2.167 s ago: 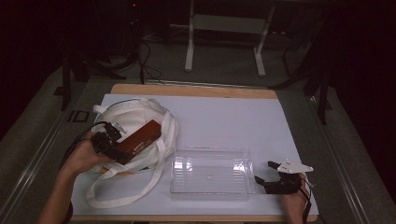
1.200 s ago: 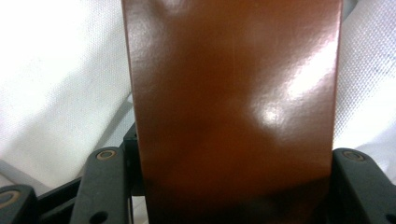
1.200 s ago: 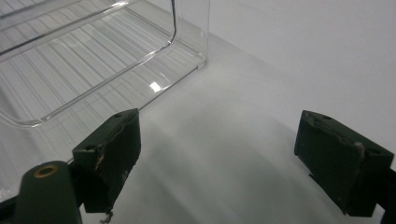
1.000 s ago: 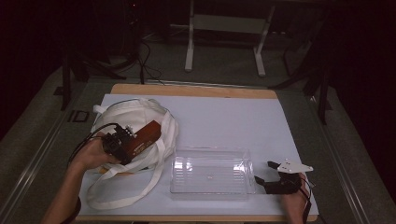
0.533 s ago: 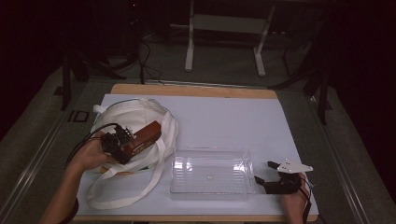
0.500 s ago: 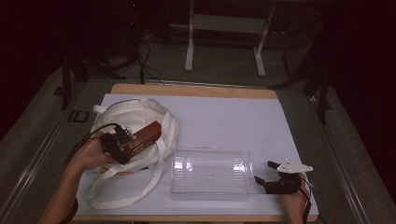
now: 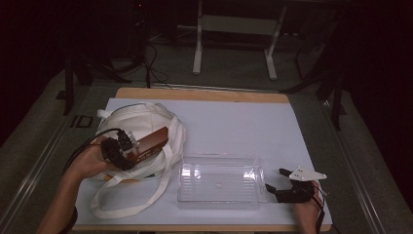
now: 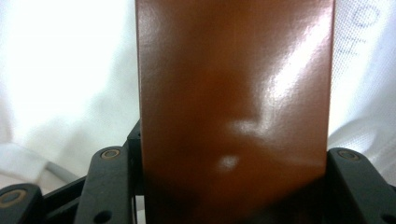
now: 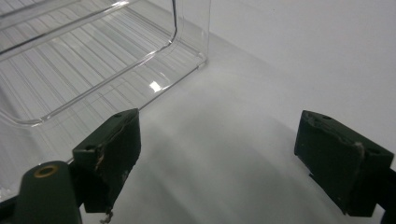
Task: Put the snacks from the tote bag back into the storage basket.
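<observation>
While the left gripper (image 7: 127,147) pinched the glossy brown rectangular box (image 7: 152,144), its long axis pointing toward 2 o'clock, the clear ribbed plastic tray (image 7: 220,183) lay at 4 o'clock; the right gripper (image 7: 278,186) rested spread beside it.

The brown box (image 8: 233,107) has a smooth, glossy skin that throws back soft white glare. Behind it the white bag (image 8: 60,79) is matt woven cloth. The tray (image 9: 84,60) is clear, shiny plastic with a ribbed floor. The bench (image 7: 234,122) carries a matt white sheet with a bare wood edge. The right tongs (image 9: 219,158) have dull black pads (image 9: 112,149), scuffed at the corners.
</observation>
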Demonstrator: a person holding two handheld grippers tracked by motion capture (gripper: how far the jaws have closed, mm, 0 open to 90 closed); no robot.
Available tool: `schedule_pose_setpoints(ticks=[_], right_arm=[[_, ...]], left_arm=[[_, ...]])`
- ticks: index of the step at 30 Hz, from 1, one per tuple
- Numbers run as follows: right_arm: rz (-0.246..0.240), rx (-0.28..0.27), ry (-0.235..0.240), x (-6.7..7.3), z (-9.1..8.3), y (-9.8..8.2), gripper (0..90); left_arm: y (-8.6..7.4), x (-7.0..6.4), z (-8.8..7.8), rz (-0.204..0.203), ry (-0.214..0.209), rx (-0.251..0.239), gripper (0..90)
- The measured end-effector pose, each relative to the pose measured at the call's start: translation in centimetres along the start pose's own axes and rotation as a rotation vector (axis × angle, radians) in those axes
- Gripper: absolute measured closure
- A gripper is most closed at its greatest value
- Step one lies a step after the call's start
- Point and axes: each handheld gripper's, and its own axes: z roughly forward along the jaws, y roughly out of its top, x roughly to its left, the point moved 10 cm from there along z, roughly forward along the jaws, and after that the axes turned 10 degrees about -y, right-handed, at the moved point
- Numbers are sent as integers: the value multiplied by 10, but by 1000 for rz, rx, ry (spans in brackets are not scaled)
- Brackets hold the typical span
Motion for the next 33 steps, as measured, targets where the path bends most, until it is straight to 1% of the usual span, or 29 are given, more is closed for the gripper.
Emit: schedule_pose_setpoints(ticks=[1,2,5,9,10,14,20,21,25,26,27,33], right_arm=[[0,0,0,0,0,0,147],[-1,0,0,0,0,0,147],[1,0,0,0,0,0,147],[0,-1,0,0,0,0,146],[0,-1,0,0,0,0,147],[2,0,0,0,0,0,146],[0,0,-1,0,0,0,147],[0,-1,-2,0,0,0,147],[-1,1,-2,0,0,0,146],[-2,1,-3,0,0,0,146],[-2,0,-3,0,0,0,147],[0,2,-3,0,0,0,147]], left_arm=[[0,1,0,3,8,1,439],[0,0,-1,-1,2,1,439],[-1,1,-2,0,-1,-8,438],[-3,2,-4,-11,-15,-19,438],[-3,3,-5,-11,-9,-23,438],[-5,3,-11,-12,-16,-50,438],[-10,6,-20,-24,-12,-71,438],[-11,6,-22,-20,-12,-75,438],[-13,7,-28,-29,-10,-104,438],[-13,8,-30,-26,-2,-113,438],[-14,8,-31,-33,-10,-123,438],[-16,4,-35,-18,-23,-143,438]])
